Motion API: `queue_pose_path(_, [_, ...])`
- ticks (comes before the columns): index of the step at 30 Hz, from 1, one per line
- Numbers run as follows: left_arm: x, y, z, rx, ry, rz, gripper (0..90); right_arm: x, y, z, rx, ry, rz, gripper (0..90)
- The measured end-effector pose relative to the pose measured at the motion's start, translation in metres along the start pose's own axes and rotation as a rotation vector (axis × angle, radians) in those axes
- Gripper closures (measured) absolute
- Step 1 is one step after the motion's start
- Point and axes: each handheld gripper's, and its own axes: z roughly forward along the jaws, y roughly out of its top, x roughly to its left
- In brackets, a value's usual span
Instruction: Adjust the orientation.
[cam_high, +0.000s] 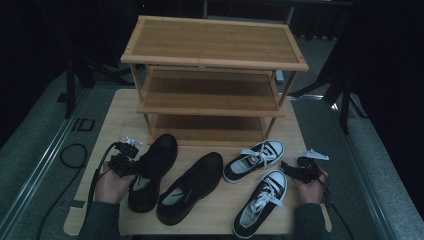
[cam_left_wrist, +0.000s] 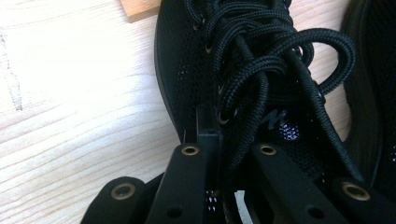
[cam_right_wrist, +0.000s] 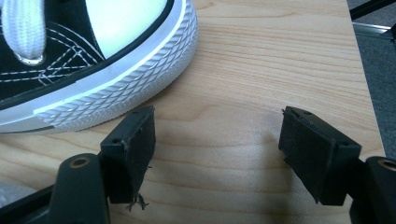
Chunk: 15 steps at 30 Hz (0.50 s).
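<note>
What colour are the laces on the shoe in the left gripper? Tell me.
Black, like the black mesh shoe itself; clearest in the left gripper view.

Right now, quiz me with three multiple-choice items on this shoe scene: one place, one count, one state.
1. Where is the left tool?
A. at the left black shoe
B. on the rack's top shelf
C. on the floor

2. How many shoes lie on the table?
A. two
B. four
C. six

3. How do the right tool's jaws stand?
A. shut on a lace
B. shut on the rack
C. open over bare wood

Key: 1 A, its jaws sit against the shoe's side by the laces; 2 B, two black, two black-and-white; 3 C, a wide gap beside the sneaker toe.
</note>
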Motion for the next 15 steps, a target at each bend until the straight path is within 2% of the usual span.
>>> queue_pose_path(4, [0.002,0.001,0.0,-0.011,-0.029,-0.014,87.9,0.0,0.0,0.0,0.0,0.001,0.0,27.2])
queue_pose_path(10, [0.002,0.006,0.0,-0.02,-0.049,-0.016,87.9,0.0,0.0,0.0,0.001,-0.001,-0.001,27.1])
queue_pose_path(15, [0.004,0.014,-0.001,-0.051,-0.045,-0.031,87.9,0.0,0.0,0.0,0.001,-0.001,0.0,27.1])
